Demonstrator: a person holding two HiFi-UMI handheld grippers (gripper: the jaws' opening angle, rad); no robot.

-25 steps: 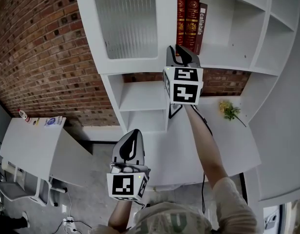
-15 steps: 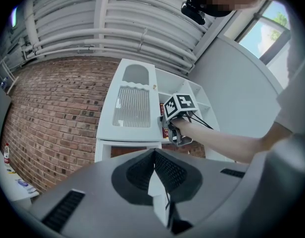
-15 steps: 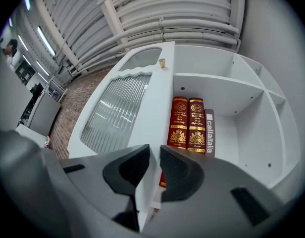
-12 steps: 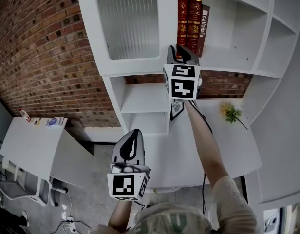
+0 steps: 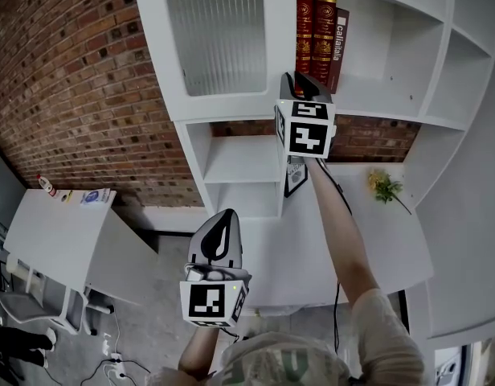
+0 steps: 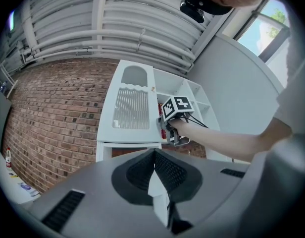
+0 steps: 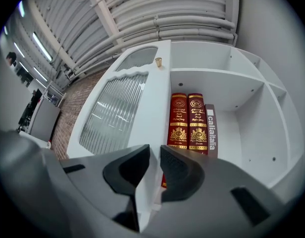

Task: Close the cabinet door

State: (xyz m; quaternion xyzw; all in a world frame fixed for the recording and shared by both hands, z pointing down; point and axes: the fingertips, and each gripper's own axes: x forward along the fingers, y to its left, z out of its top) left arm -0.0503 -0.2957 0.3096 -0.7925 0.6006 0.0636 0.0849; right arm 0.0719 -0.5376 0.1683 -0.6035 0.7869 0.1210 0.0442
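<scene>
Low in the centre of the head view we hold our left gripper (image 5: 220,230), its jaws pressed together on nothing. Above it our right gripper (image 5: 298,85) is clamped on the knob-side edge of the white cabinet door (image 5: 227,47), upper centre, just left of the red books (image 5: 315,30).

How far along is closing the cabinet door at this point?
Done: the right gripper has its fingers clamped on the free edge of the cabinet door. In hand: that grip, with the door open and the books exposed. Left: swing the door across that compartment until it sits flush. The left gripper is shut and idle.
</scene>
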